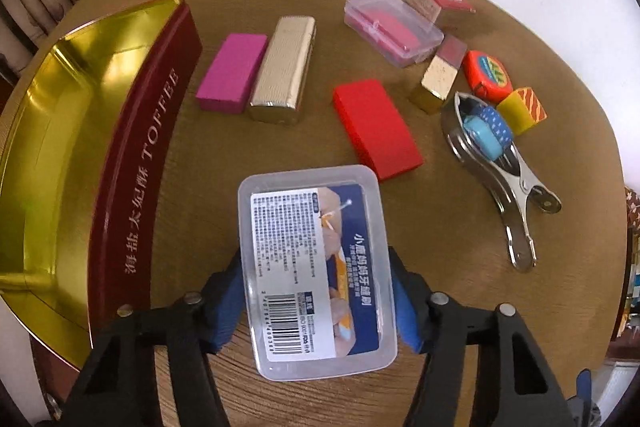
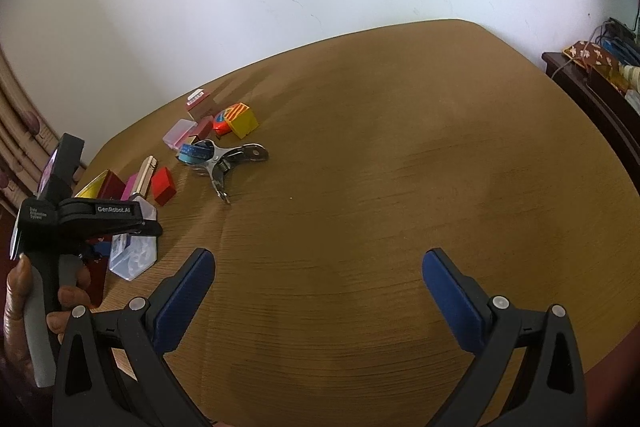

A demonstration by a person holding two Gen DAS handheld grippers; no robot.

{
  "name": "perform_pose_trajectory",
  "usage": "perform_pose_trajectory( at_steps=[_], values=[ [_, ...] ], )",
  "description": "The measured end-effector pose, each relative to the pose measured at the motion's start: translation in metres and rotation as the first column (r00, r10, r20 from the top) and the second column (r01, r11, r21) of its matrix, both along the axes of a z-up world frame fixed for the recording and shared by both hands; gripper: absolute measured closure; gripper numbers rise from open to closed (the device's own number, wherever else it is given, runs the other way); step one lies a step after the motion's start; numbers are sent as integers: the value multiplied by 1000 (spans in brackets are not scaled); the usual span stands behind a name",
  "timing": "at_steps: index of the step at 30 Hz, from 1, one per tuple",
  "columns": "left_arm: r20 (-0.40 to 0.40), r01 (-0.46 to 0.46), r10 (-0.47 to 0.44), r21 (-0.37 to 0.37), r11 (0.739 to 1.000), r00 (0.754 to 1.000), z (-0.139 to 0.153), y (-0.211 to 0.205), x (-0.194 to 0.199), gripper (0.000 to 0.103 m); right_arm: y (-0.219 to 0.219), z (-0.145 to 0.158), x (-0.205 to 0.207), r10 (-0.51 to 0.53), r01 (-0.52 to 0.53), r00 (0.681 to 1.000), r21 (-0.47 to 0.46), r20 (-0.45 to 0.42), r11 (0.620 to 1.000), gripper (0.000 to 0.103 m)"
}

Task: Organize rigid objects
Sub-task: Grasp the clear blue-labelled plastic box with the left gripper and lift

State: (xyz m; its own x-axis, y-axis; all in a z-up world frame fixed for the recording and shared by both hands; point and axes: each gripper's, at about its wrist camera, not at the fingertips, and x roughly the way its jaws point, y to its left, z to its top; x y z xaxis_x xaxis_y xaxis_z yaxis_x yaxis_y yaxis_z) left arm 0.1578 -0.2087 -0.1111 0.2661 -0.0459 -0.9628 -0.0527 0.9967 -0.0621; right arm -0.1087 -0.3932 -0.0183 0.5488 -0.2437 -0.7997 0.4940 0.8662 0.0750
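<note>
My left gripper (image 1: 316, 303) is shut on a clear plastic box with a blue label (image 1: 316, 267), its blue pads pressing both long sides. The box is just above the brown table, right of the open red toffee tin (image 1: 148, 155) with a gold inside. In the right wrist view the same box (image 2: 134, 255) shows under the left gripper at the far left. My right gripper (image 2: 318, 291) is open and empty over bare table.
Beyond the box lie a magenta block (image 1: 232, 73), a gold case (image 1: 284, 67), a red block (image 1: 376, 129), a pink-filled clear box (image 1: 394, 27), a steel clamp (image 1: 492, 167), a tape measure (image 1: 488, 71) and small blocks. A dark cabinet (image 2: 592, 87) stands at right.
</note>
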Motion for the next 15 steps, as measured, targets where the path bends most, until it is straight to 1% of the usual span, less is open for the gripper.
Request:
perform_pose_trajectory(
  at_steps=[3,5,6,7,10,12,13,15],
  values=[
    [28,38,-38,13,999,999,1,-2,-4,39,-1,-2,1,2,-2,1000,-3,-5,1000,0],
    [51,72,-72,-2,997,996,5,-3,-10,39,0,-2,5,21,-21,1000,-7,-16,1000,0],
    [63,82,-82,-9,997,995,9,-5,-12,39,1,-1,7,35,-35,999,-10,-19,999,0],
    [82,97,-95,-11,995,992,14,-3,-23,39,1,0,11,55,-56,998,-15,-22,998,0],
    [135,136,-133,-10,991,982,30,1,-39,39,7,7,30,143,-144,989,-32,-28,989,0],
    [160,152,-148,-18,988,976,43,7,-50,39,10,12,49,226,-227,974,-14,-24,974,0],
    [172,159,-153,-20,987,973,49,12,-55,39,13,13,63,283,-283,959,8,-32,959,0],
    [187,159,-154,-17,987,970,59,16,-61,39,23,14,85,362,-362,931,4,-53,932,0]
  ],
)
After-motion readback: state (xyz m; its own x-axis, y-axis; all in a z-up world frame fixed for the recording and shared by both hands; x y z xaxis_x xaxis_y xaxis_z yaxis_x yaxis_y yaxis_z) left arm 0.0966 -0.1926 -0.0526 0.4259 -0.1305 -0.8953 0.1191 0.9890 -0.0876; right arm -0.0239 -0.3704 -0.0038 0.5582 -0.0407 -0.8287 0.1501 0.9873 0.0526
